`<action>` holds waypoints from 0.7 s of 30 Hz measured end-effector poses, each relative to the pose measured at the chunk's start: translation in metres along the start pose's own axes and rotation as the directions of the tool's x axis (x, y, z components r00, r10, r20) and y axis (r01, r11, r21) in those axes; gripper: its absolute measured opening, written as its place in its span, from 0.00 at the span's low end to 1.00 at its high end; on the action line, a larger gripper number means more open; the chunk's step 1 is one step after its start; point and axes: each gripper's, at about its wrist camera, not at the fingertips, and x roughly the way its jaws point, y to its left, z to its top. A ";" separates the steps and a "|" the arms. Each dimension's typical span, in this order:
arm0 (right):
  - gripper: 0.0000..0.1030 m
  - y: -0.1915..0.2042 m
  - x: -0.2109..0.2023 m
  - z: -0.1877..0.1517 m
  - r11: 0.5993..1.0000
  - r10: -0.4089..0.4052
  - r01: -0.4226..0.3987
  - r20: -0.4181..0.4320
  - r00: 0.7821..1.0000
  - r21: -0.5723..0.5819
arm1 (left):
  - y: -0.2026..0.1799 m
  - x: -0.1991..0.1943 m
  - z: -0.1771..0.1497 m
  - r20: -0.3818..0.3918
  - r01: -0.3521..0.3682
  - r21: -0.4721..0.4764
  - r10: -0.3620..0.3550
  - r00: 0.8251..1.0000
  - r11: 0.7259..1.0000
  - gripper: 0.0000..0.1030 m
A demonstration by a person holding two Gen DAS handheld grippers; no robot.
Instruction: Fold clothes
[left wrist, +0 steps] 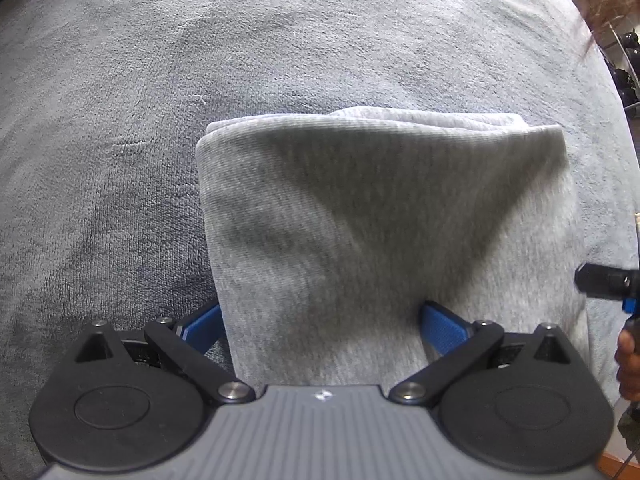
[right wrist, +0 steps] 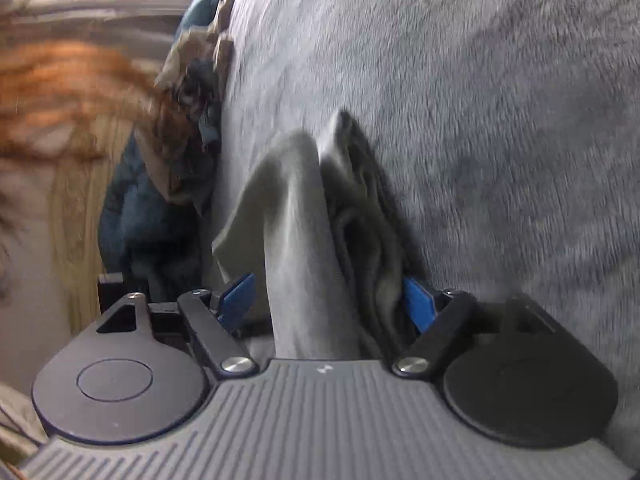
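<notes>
Your folded grey garment (left wrist: pixel 380 220) runs lengthwise away from the left claw (left wrist: pixel 320 324), folded edge farthest. One piece, soft ribbed knit, several layers, lying on the grey plush blanket (left wrist: pixel 120 120). Both claws stand wide with the garment's near ends between their blue fingers (left wrist: pixel 444 328); right claw (right wrist: pixel 328 300) holds bunched folds.

Soft, even daylight — no glare. Diagonal shadow falls across the cloth (left wrist: pixel 376 216) in left view. Right view heavily motion-blurred, worst at left edge; blanket (right wrist: pixel 500 120) smeared. Fisheye bends the edges of both frames.
</notes>
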 end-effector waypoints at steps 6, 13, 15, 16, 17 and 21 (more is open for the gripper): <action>0.83 0.001 0.002 -0.010 1.000 0.009 -0.009 -0.001 1.000 0.014 | -0.003 -0.024 -0.019 0.000 -0.033 -0.007 0.033 0.999 0.999 0.91; 0.79 0.042 -0.027 -0.033 0.983 -0.126 0.150 0.208 0.970 -0.104 | -0.001 -0.056 -0.005 0.138 -0.136 0.065 0.126 0.982 0.989 0.87; 0.71 0.060 -0.038 -0.045 0.960 -0.161 0.219 0.296 0.941 -0.175 | -0.019 -0.070 -0.006 0.187 -0.125 0.075 0.110 0.976 0.989 0.84; 0.69 0.064 -0.038 -0.049 0.955 -0.168 0.230 0.299 0.939 -0.186 | -0.027 -0.074 -0.005 0.209 -0.118 0.079 0.099 0.973 0.990 0.84; 0.63 0.066 -0.034 -0.052 0.953 -0.170 0.233 0.291 0.941 -0.195 | -0.033 -0.068 0.003 0.222 -0.102 0.086 0.081 0.972 0.991 0.83; 0.37 0.067 -0.013 -0.059 0.942 -0.209 0.263 0.249 0.946 -0.208 | -0.057 -0.062 0.007 0.233 -0.018 0.136 -0.014 0.972 0.991 0.79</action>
